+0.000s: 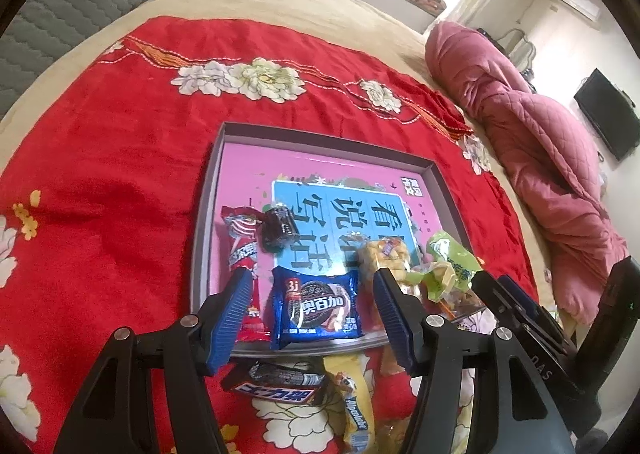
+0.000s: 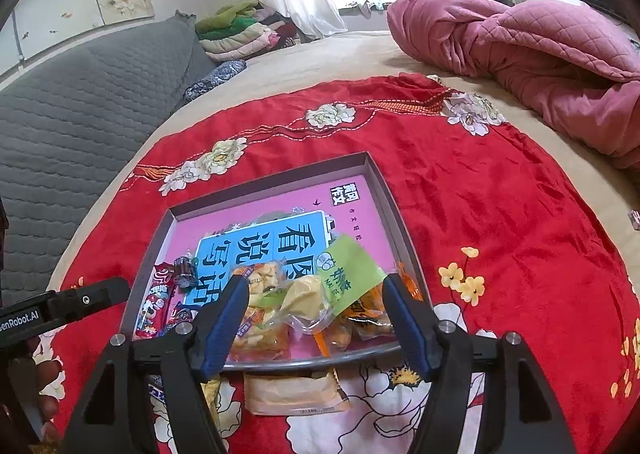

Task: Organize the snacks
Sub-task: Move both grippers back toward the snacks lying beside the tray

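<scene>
A grey-rimmed tray (image 1: 208,214) (image 2: 384,194) with a pink floor lies on the red flowered cloth (image 1: 120,134). My left gripper (image 1: 312,278) is open above a blue cookie packet (image 1: 316,310) that lies flat in the tray, pads clear of it. A red packet (image 1: 244,250) and a dark wrapped candy (image 1: 278,230) lie beside it. My right gripper (image 2: 316,282) is open over a clear bag with a green label (image 2: 340,274) and orange packets (image 2: 360,318); its pads do not press them. A chocolate bar (image 1: 276,386) and a yellow packet (image 1: 354,406) lie outside the tray's near rim.
A beige packet (image 2: 296,394) lies on the cloth just before the tray. A bunched pink quilt (image 2: 520,42) fills the bed's right side. A grey padded headboard (image 2: 80,114) and folded clothes (image 2: 240,30) stand at the left and back.
</scene>
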A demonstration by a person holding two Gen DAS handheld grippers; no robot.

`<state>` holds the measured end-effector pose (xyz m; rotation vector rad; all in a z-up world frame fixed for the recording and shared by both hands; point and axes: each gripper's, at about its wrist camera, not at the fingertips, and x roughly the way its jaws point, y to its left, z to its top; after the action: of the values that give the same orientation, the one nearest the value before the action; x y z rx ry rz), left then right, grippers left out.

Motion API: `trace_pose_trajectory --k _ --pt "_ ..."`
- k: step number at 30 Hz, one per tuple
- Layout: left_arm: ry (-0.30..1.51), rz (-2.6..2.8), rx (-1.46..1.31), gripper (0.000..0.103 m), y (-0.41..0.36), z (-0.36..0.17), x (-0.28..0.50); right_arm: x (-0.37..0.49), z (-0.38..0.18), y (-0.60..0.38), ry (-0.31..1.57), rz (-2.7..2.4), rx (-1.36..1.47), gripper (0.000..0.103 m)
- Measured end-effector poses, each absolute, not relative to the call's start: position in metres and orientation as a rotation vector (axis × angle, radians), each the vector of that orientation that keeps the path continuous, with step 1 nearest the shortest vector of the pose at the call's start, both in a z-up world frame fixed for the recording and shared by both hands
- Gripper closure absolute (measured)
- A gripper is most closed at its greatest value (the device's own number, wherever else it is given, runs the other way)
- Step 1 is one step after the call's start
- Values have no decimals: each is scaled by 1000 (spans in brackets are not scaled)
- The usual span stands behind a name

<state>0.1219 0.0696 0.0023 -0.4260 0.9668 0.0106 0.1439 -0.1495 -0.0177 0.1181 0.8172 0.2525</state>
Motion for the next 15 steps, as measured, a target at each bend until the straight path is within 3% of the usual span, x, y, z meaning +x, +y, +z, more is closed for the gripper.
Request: trace_pose_trajectory --k 15 --pt "979 60 -414 38 81 4 106 132 -14 -151 812 271 116 34"
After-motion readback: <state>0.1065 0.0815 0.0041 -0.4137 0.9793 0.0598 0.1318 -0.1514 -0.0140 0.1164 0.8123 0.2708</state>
